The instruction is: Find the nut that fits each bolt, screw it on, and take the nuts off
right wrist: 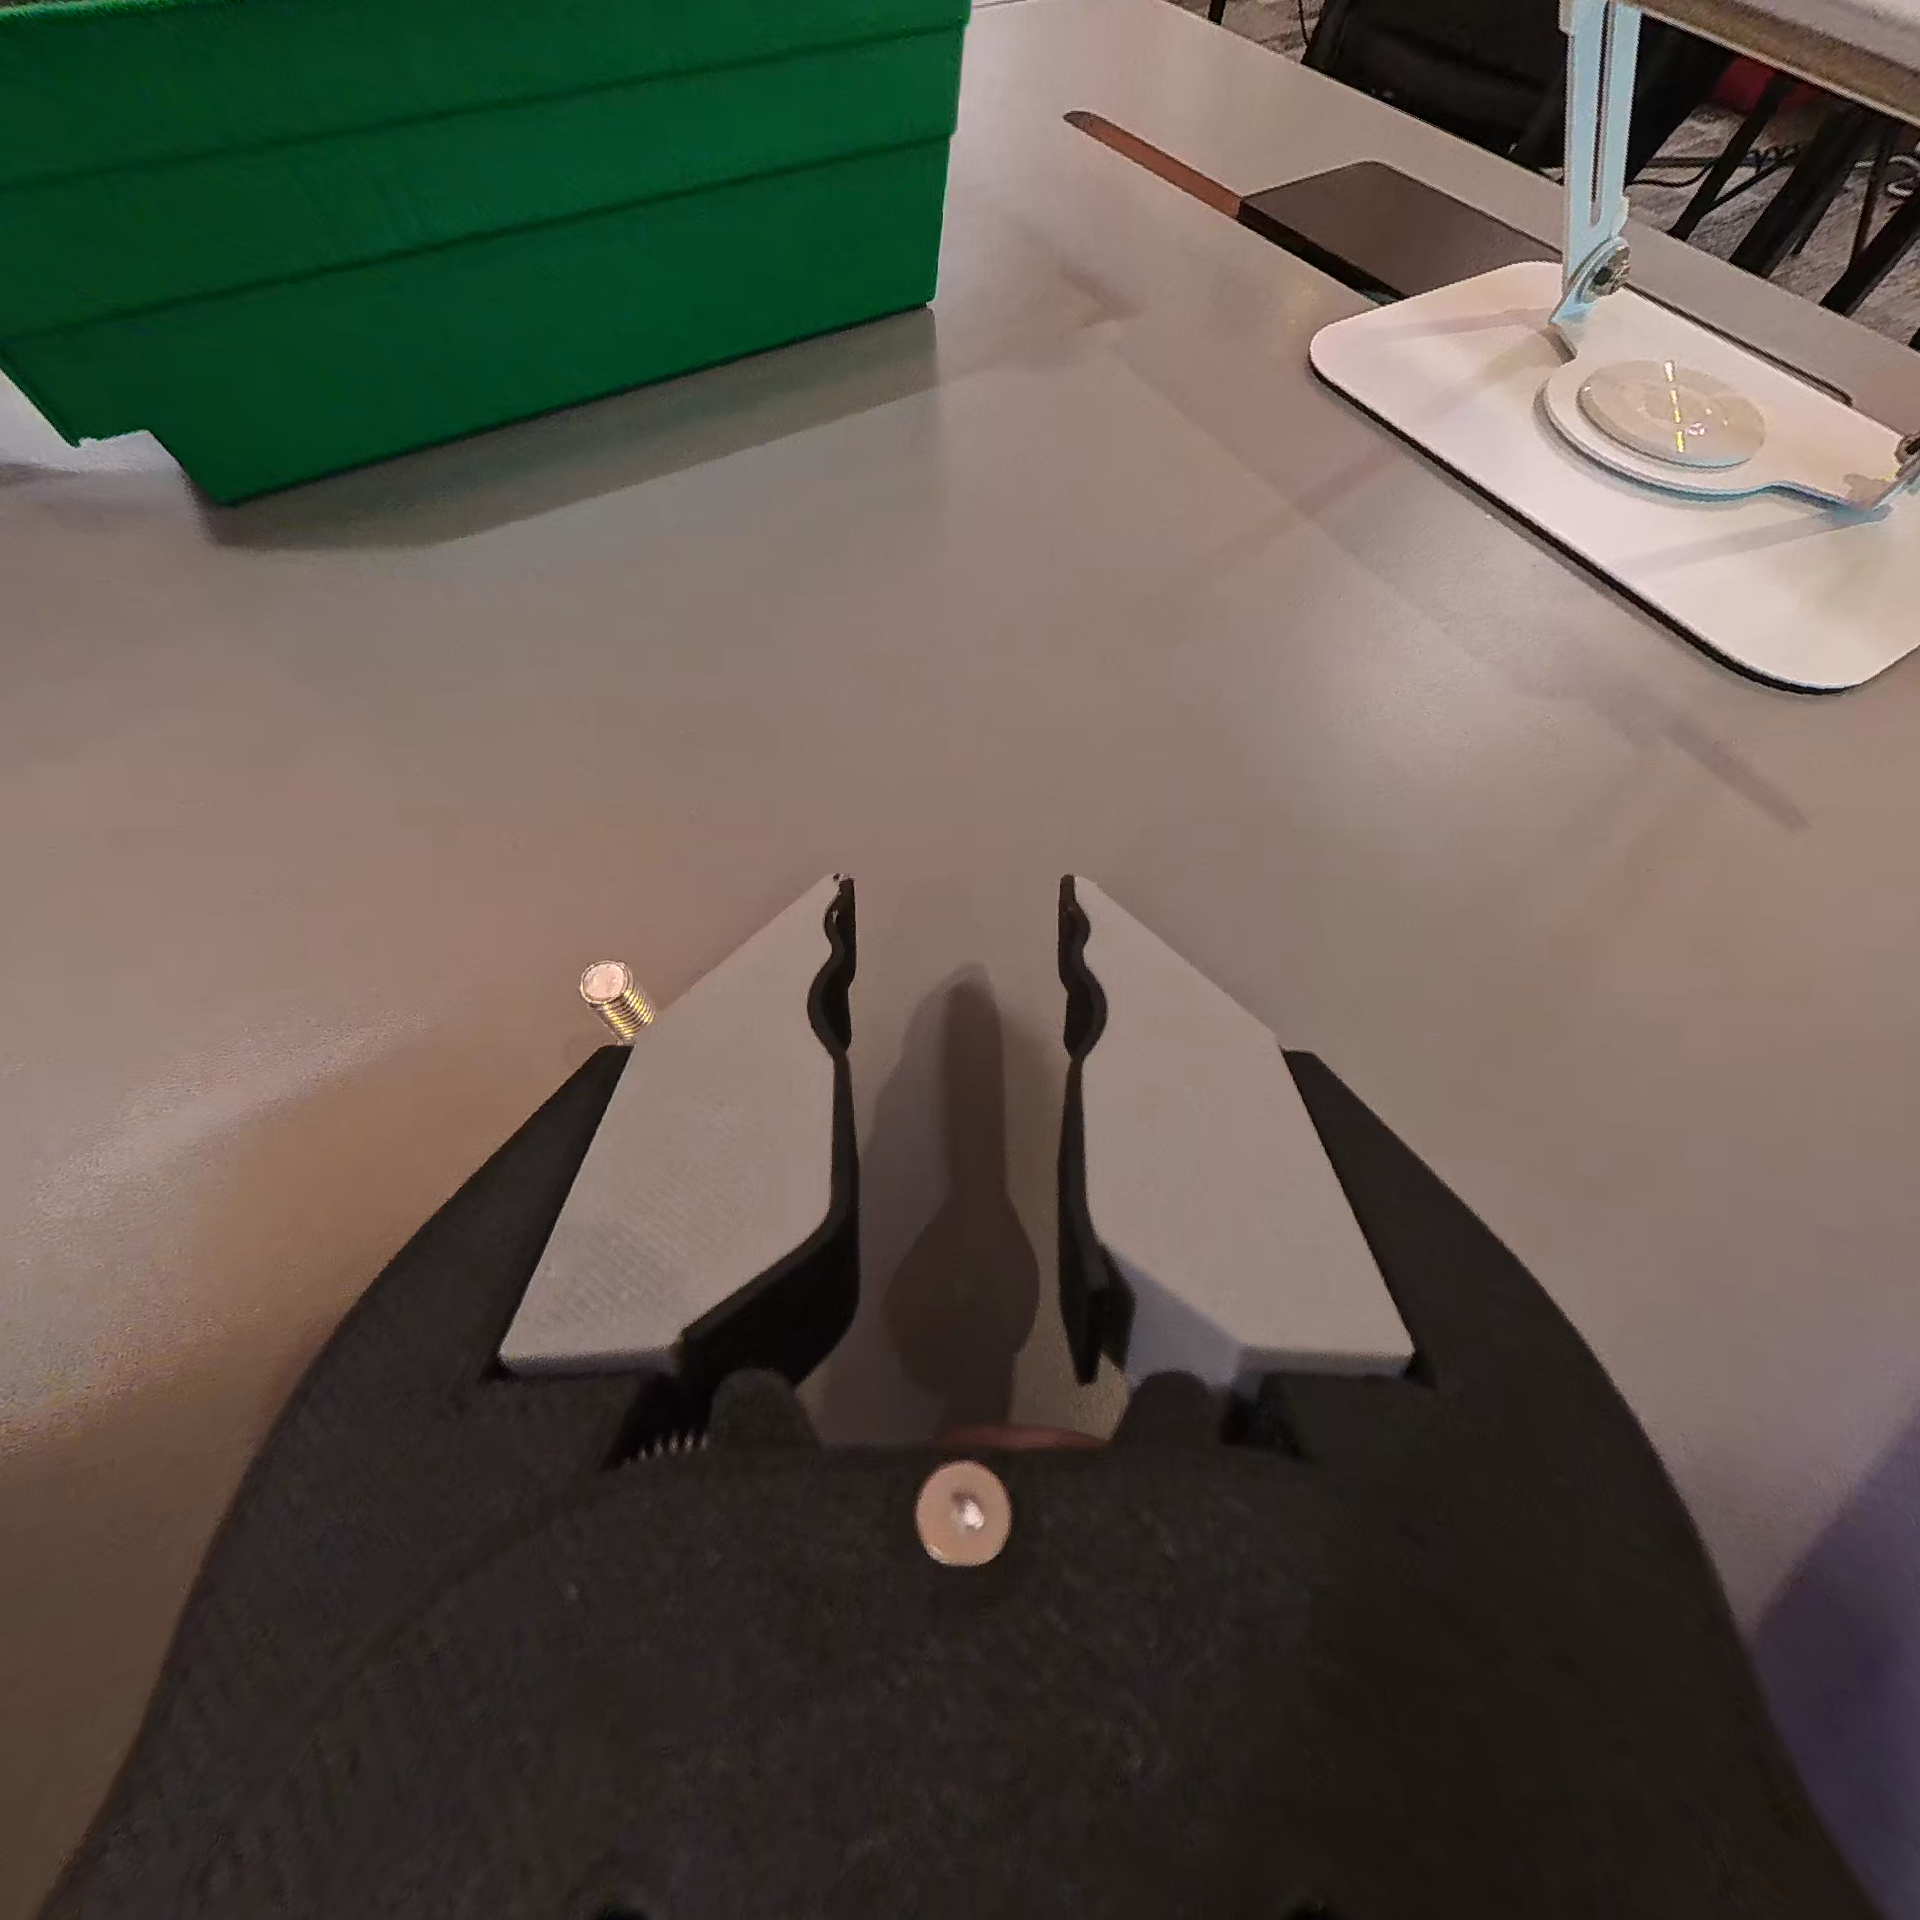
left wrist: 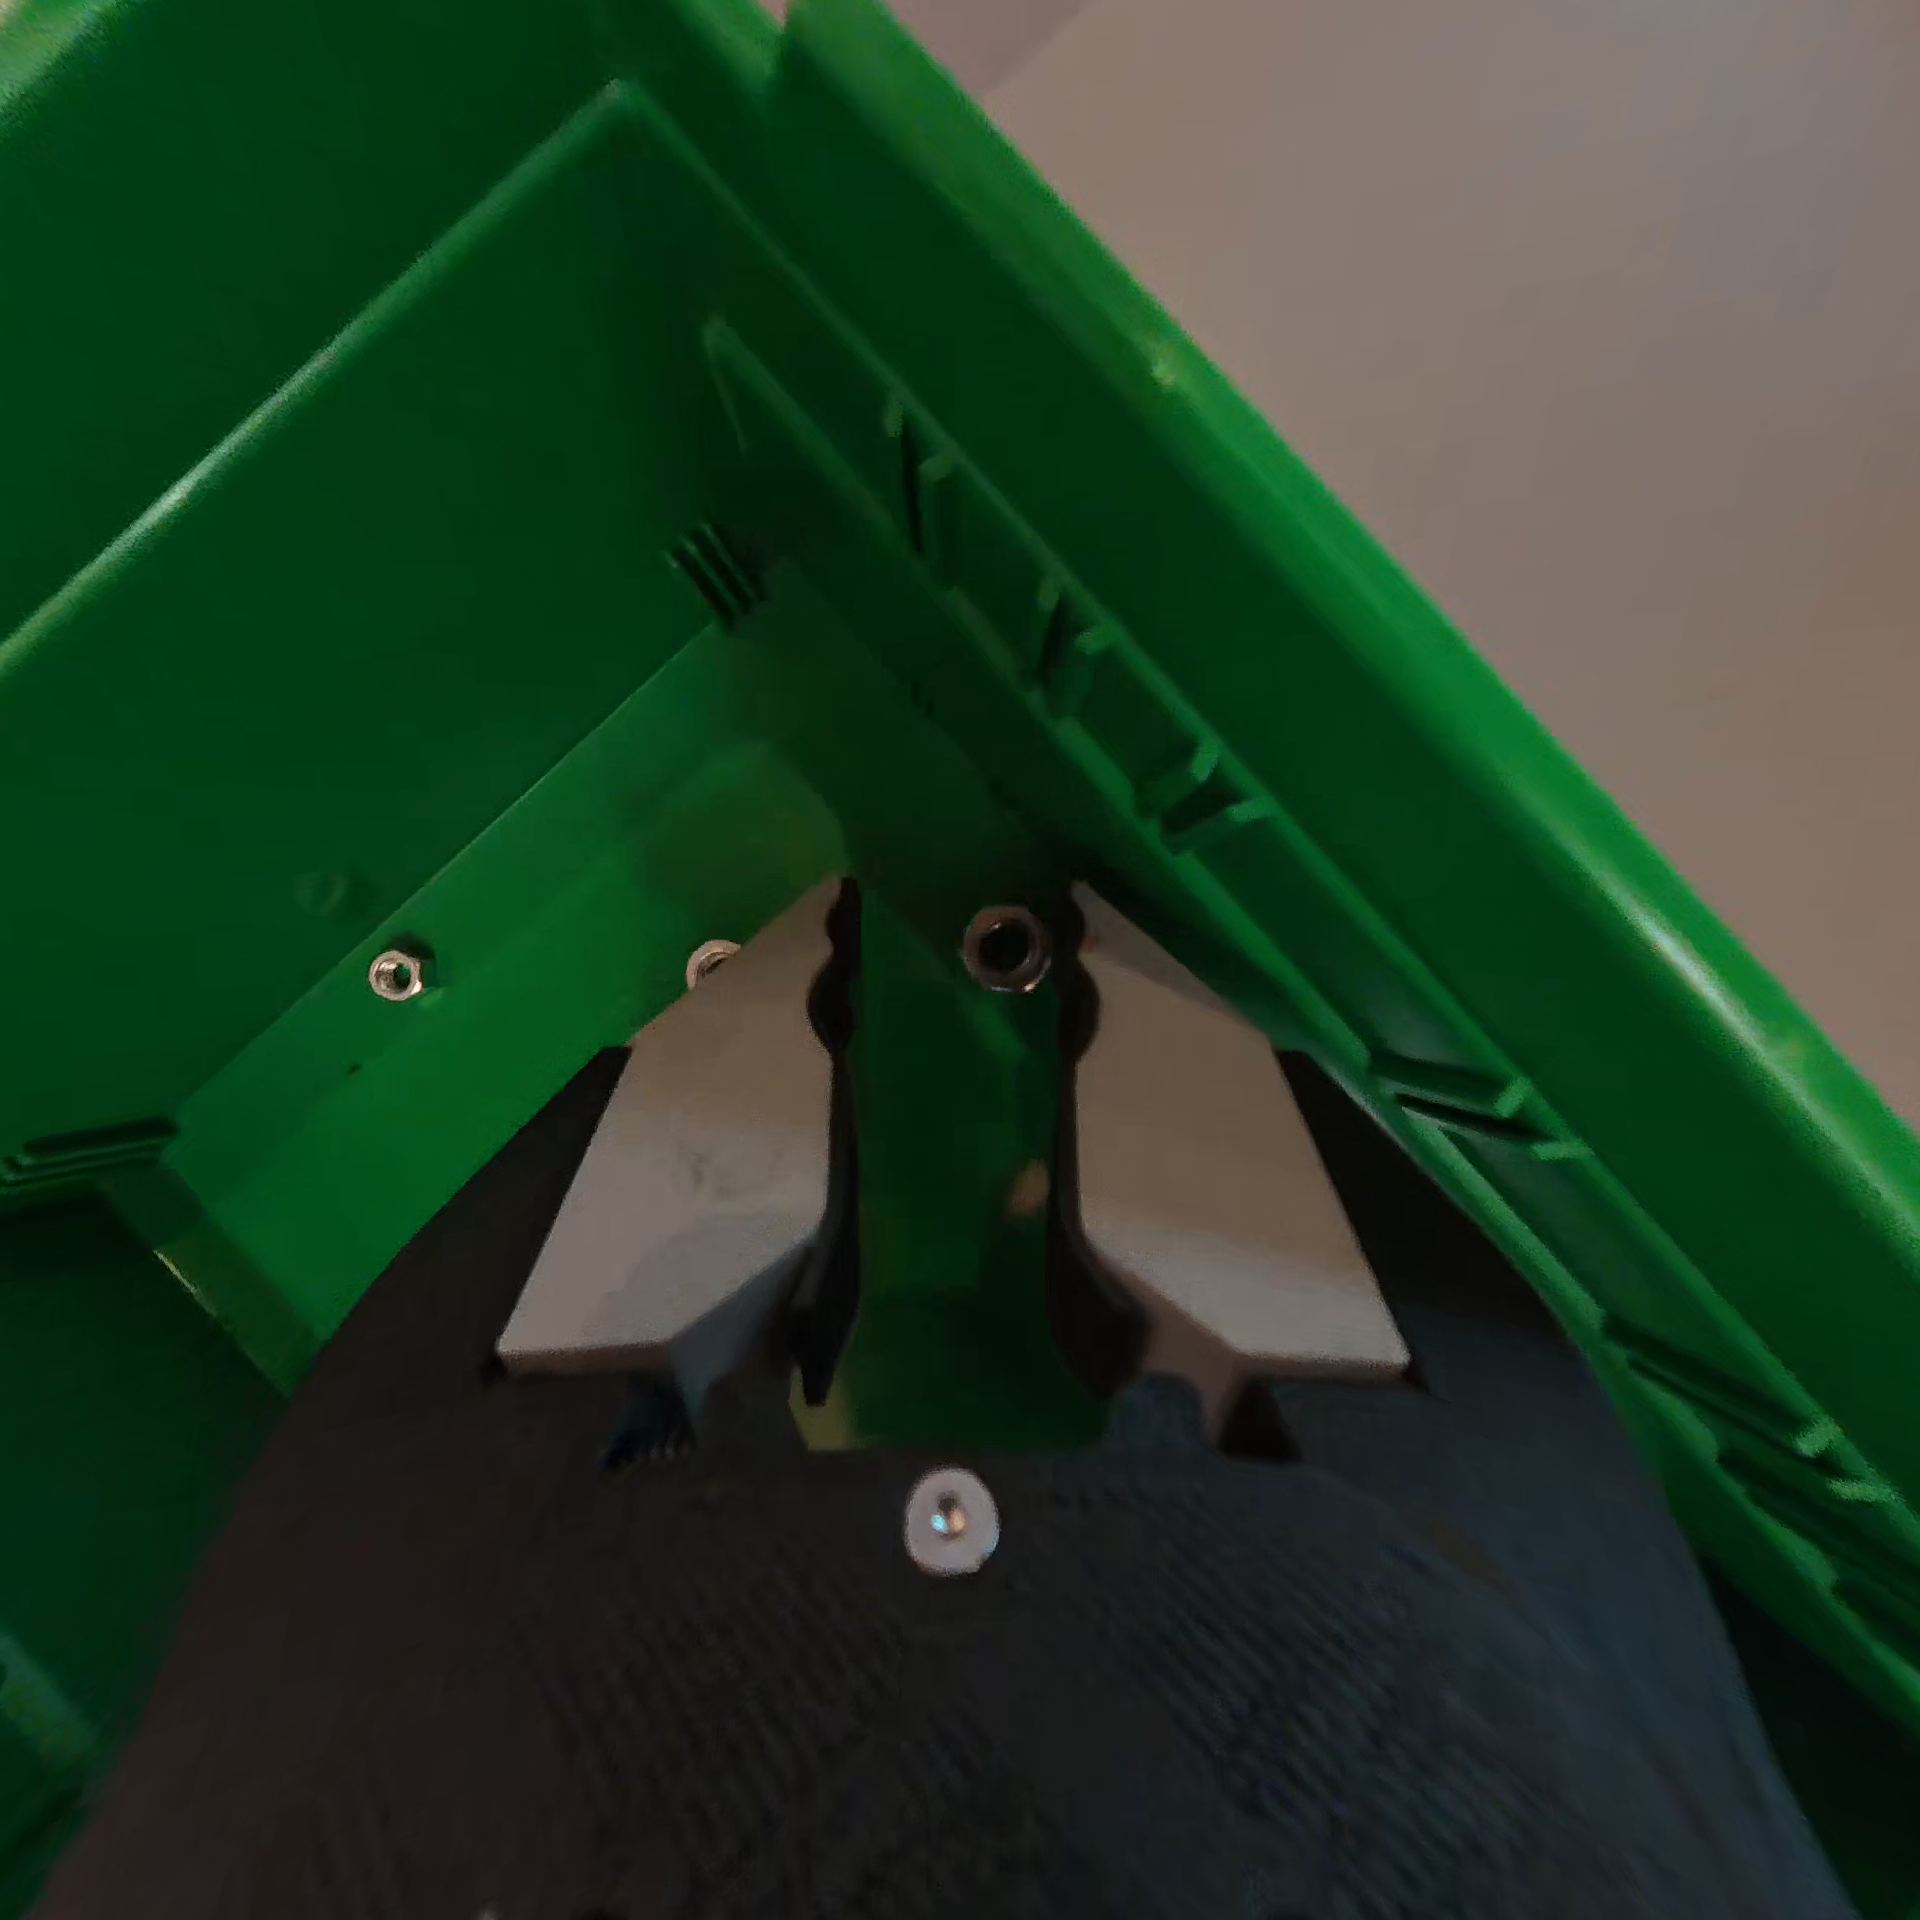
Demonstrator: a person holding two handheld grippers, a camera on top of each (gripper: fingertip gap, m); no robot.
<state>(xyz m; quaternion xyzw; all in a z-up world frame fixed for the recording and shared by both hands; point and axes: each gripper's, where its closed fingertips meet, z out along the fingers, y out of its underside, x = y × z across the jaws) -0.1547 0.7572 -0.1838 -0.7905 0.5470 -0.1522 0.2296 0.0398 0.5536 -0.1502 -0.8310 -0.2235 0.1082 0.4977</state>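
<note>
- In the left wrist view, pretty much everything is filled by the inside of a green bin (left wrist: 540,644), seen at a tilt, with its ribbed rim running down the right side.
- A small nut (left wrist: 395,974) is spotted lying on the bin floor, off to the left of the left gripper (left wrist: 956,935).
- A second small nut (left wrist: 713,958) is half hidden just behind the tip of the left finger (left wrist: 727,1143), so not much of it can be made out.
- The left gripper's jaws are held apart, with bare green floor seen in the gap, and nothing is clamped.
- A bigger dark nut (left wrist: 1004,948) is sitting right by the inner tip of the right-hand finger; whether it's actually touched can't be told, the shot is a bit blurry.
- Over in the right wrist view, the green bin (right wrist: 478,239) is seen from outside, parked on the grey desk (right wrist: 935,675) at the far left.
- A short threaded bolt (right wrist: 615,1006) is found lying on the desk just beside the outer edge of the left-hand finger of the right gripper (right wrist: 956,914), partly covered by it.
- The right gripper's jaws are spread apart too and are empty, with only desk and shadow seen between them.
- A white stand base (right wrist: 1621,468) is placed well off to the far right, with a dark flat panel (right wrist: 1392,229) lying behind it.
</note>
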